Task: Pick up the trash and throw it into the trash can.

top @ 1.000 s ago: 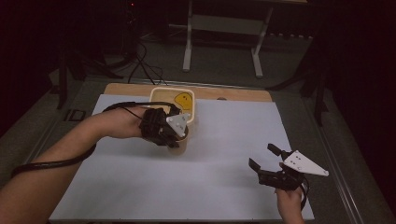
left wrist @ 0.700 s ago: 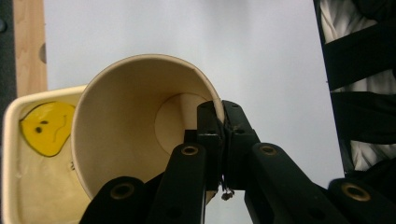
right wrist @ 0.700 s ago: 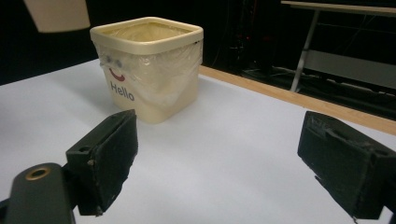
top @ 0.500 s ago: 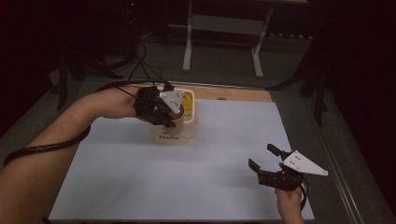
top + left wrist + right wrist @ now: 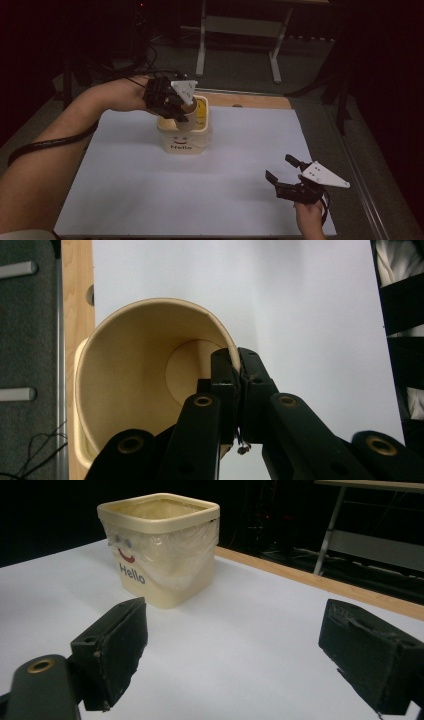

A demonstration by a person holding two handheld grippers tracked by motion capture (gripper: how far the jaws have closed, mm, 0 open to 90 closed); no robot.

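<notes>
My left gripper (image 5: 236, 371) has its jaws clamped on the rim wall of a tan paper cup (image 5: 145, 375), one jaw inside, one outside; the cup's mouth faces the camera and its long axis runs away from me along the jaws. In the high view the left gripper (image 5: 176, 102) holds that cup (image 5: 188, 114) tilted over the open top of the cream "Hello" tub (image 5: 185, 140), at its near-left side; can't tell if the cup's base touches the tub rim. So the tub lies straight below the jaws, and my left hand is the nearer one by far. Right gripper (image 5: 285, 175) sits well apart at the near right of the worktop (image 5: 150, 200), jaws wide apart and empty, aimed at the tub (image 5: 162, 550). Open white worktop all round the tub; the wooden far edge (image 5: 255, 100) runs just behind it.
</notes>
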